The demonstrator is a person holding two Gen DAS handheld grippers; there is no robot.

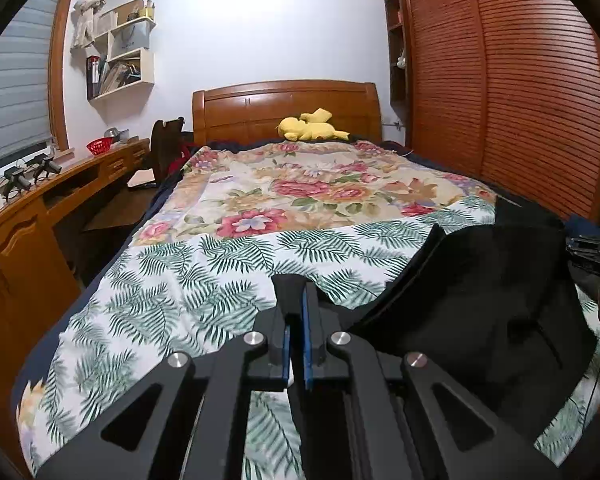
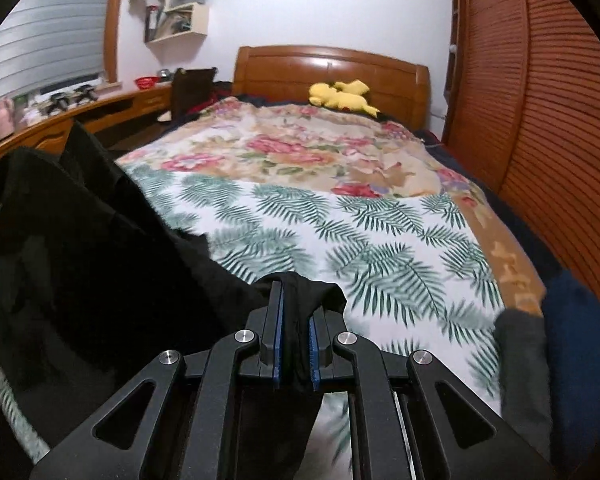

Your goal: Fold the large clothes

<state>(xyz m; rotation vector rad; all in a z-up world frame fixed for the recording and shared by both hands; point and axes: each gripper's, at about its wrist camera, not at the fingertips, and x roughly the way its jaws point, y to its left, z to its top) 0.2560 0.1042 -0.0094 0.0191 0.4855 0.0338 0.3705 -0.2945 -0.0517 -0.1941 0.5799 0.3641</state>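
Note:
A large black garment hangs spread between my two grippers above the leaf-print sheet on the bed. In the left wrist view my left gripper is shut, and the dark cloth runs off to the right from its tips. In the right wrist view my right gripper is shut on a bunched edge of the black garment. A strip of fabric hangs down between its blue pads. The rest of the cloth billows out to the left, raised off the bed.
A floral cover lies on the far half of the bed, with a yellow plush toy by the wooden headboard. Louvred wardrobe doors line the right side, a desk the left. Blue and grey cloth sit at the bed's near right corner.

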